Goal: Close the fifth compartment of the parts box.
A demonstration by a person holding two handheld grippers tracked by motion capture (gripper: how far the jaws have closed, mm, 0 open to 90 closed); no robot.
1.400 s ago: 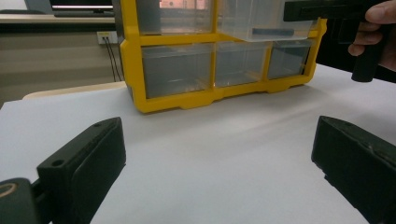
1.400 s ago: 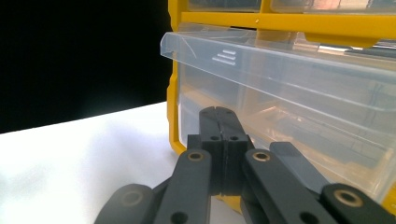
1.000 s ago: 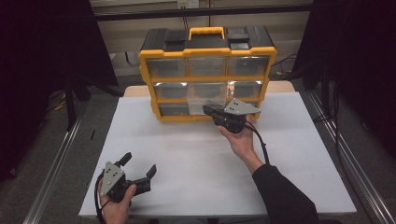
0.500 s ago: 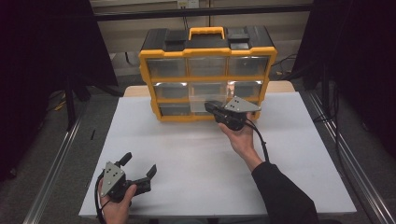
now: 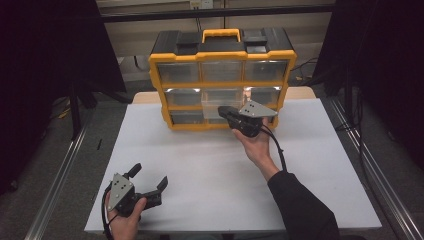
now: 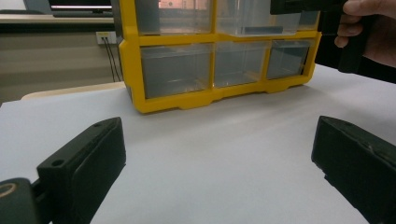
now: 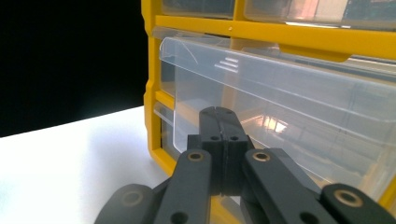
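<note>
"Anything different from a second ago?"

"Hardly. Both hands are where they were. The right tool (image 5: 223, 110) is parked at the front of the yellow organiser (image 5: 220, 82), level with the middle row, and it hasn't shifted or opened. So I'd say the job is paused right at the drawer, not moving on."

"Which drawer?"

"The clear drawer (image 7: 289, 93) in the centre of the middle row. It stands out from the frame a little, proud of its neighbours, while the others in that row sit flush. The organiser itself stands at the far edge of the white surface (image 5: 210, 170)."

"And the right tool, is it gripping the drawer?"

"No. Its jaws are pressed fully together with nothing between them. In the right gripper view the closed tip sits low against the drawer's clear front. Whether it actually touches the plastic, I can't tell. With the jaws closed like that, my guess is a push to slide the drawer home, not a pull."

"The other hand?"

"The left tool (image 5: 149, 176) rests near the front corner of the surface, well apart from the organiser. Its jaws are spread wide and they hold nothing."
</note>
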